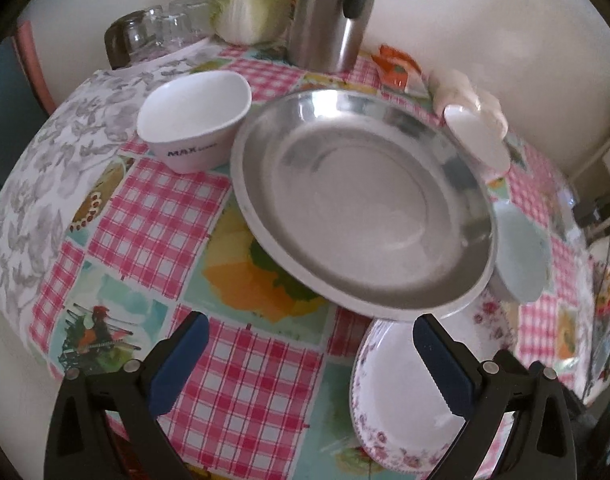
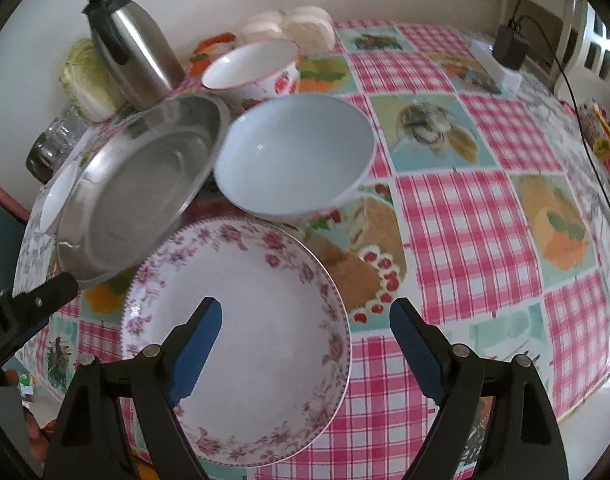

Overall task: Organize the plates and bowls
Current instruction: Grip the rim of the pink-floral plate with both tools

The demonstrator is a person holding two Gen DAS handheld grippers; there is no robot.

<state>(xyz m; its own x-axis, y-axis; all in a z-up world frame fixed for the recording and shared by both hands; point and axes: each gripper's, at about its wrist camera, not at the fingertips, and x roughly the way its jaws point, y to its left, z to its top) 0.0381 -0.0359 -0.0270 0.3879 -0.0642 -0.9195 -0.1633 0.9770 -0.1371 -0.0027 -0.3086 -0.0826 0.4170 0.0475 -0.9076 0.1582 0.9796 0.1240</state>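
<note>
Little of the sorting looked done, judging by how the dishes lay. In the left wrist view the steel plate (image 1: pixel 365 204) filled the centre of the frame, tilted, its near rim overlapping the flowered plate (image 1: pixel 405 392) at the lower right, though contact between the two could not be confirmed. A white bowl (image 1: pixel 193 116) marked MAX stood just beside the steel plate at the upper left, and a pale blue bowl (image 1: pixel 521 256) peeked out behind its right rim. The left gripper (image 1: pixel 309 344) had its blue pads spread wide and held nothing, its right finger lying over the flowered plate. In the right wrist view the right gripper (image 2: pixel 305 328) was likewise parted and empty, hanging over the flowered plate (image 2: pixel 265 300) in the lower centre, its left finger above the plate's inside. Above that plate stood the pale blue bowl (image 2: pixel 297 152), and beyond it, near the top centre, a strawberry bowl (image 2: pixel 253 68). A steel jug (image 2: pixel 133 52), a cabbage (image 2: pixel 85 80) and some glasses (image 2: pixel 57 140) crowded the upper left on the tablecloth (image 2: pixel 485 220). No bowl sat inside another, so nesting the three bowls and squaring up the two plates apparently remained.
</note>
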